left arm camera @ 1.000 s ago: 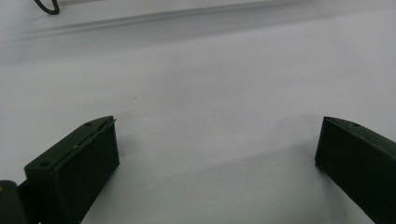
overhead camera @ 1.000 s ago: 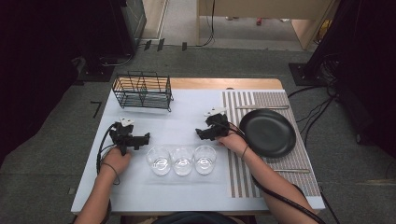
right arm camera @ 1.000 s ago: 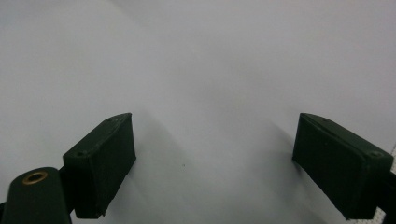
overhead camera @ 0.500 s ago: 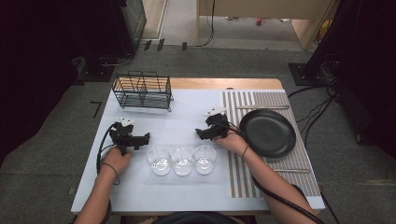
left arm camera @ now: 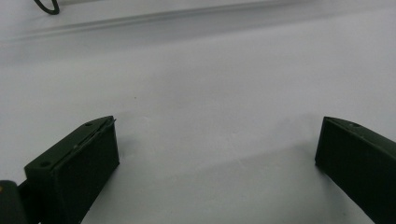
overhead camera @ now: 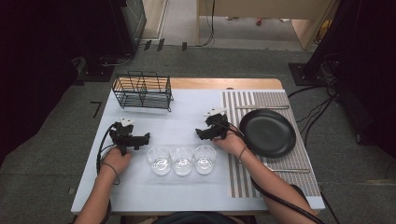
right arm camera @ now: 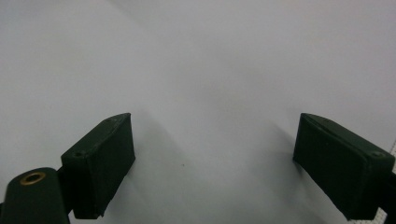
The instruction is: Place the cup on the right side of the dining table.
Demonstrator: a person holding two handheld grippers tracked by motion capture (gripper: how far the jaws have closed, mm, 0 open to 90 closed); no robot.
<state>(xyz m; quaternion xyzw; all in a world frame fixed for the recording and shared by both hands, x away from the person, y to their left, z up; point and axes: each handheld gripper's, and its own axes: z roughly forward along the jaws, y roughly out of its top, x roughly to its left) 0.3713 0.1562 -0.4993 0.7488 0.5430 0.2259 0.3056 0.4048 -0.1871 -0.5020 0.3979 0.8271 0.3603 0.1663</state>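
A person sits at a white table [overhead camera: 187,112] and holds a pair of black tongs in each hand. The left tongs [overhead camera: 145,137] rest low by the table, up and to the left of three glass cups. Its jaws stand wide apart with nothing between them, just bare white table, as the left gripper view shows. The right tongs [overhead camera: 200,134] rest near the middle of the table. They are also open and hold nothing, and the right gripper view shows bare table between the two jaws. The three glass cups stand in a row near the person, side by side and almost touching. The left cup [overhead camera: 159,160] is just beside the left hand [overhead camera: 116,161]. The middle cup [overhead camera: 182,160] sits between the other two. The right cup [overhead camera: 205,159] is just below the right tongs and next to the right hand [overhead camera: 231,142]. None of the cups is touched by the tongs. A black plate [overhead camera: 267,132] lies on a striped mat [overhead camera: 243,182] at the right. A black wire rack [overhead camera: 142,90] stands at the far left of the table.
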